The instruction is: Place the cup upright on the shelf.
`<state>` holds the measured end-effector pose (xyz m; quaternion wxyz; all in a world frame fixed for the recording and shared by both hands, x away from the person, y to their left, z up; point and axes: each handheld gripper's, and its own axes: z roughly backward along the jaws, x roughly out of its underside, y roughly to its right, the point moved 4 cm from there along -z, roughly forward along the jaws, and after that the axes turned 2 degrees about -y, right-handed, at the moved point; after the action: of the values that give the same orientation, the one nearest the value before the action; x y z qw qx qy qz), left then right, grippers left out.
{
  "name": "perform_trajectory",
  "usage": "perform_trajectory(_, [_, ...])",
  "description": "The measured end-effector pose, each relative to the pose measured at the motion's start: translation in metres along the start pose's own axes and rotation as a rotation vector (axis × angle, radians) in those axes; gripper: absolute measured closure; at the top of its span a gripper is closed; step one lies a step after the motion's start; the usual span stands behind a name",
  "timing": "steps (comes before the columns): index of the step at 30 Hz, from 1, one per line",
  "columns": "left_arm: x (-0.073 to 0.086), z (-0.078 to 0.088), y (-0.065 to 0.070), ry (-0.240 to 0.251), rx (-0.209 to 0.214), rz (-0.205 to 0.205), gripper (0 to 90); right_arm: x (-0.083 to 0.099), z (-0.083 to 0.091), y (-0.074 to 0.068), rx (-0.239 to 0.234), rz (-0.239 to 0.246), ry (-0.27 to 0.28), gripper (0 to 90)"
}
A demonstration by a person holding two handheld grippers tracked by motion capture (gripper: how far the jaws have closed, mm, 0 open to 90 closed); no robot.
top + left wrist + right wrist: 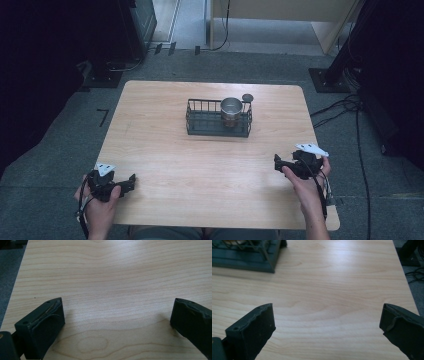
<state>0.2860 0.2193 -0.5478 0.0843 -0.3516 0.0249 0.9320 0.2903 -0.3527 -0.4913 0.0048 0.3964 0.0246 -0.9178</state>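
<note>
At the near edge of the surface (165, 160), the left gripper (131, 181) and right gripper (276, 162) are held wide apart, jaws fully spread and empty, likely a rest pose. Mid-surface, toward the far side, a metal cup (231, 111) is kept upright in the right end of a dark wire basket (202, 125).

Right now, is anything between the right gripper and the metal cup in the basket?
Only the basket's own wire wall. The cup stands in its right end; bare table lies between it and the open right gripper.
</note>
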Motion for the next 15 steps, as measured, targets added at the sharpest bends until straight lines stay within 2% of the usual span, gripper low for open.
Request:
perform_trajectory(9, [0.000,0.000,0.000,0.000,0.000,0.000,0.0,0.036,0.001,0.026,0.025,-0.048,-0.021,0.0])
perform_trajectory(12, [0.000,0.000,0.000,0.000,0.000,0.000,0.0,0.046,0.001,0.033,0.045,-0.044,-0.034,0.0])
perform_trajectory(15, [0.000,0.000,0.000,0.000,0.000,0.000,0.0,0.051,0.002,0.036,0.045,-0.046,-0.041,0.0])
